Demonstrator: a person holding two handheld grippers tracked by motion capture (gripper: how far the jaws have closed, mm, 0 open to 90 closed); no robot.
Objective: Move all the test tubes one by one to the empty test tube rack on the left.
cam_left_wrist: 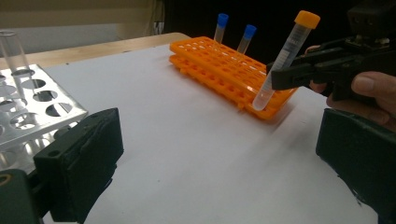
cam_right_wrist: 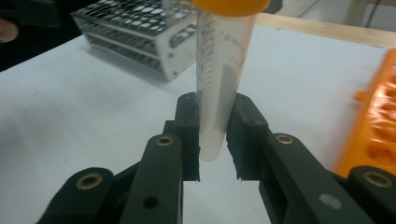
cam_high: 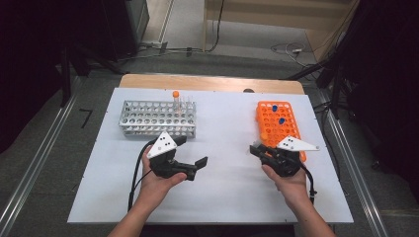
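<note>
One clear tube with an orange cap (cam_right_wrist: 219, 70) is pinched between the two black jaws of the right gripper (cam_right_wrist: 214, 135). The tube leans a little, and its round bottom end hangs just beside the near corner of the orange rack (cam_left_wrist: 224, 70). That is one orange rack, and two tubes with blue caps (cam_left_wrist: 221, 28) stand in it. On the other side of the white table (cam_high: 222, 163) sits one silver metal rack (cam_high: 157, 118). One more tube with an orange cap (cam_high: 176, 98) stands at its far right end. The left gripper (cam_high: 190, 155) hangs above the table in front of the silver rack. Its jaws are spread wide with nothing between them. Each gripper is held by one hand.
</note>
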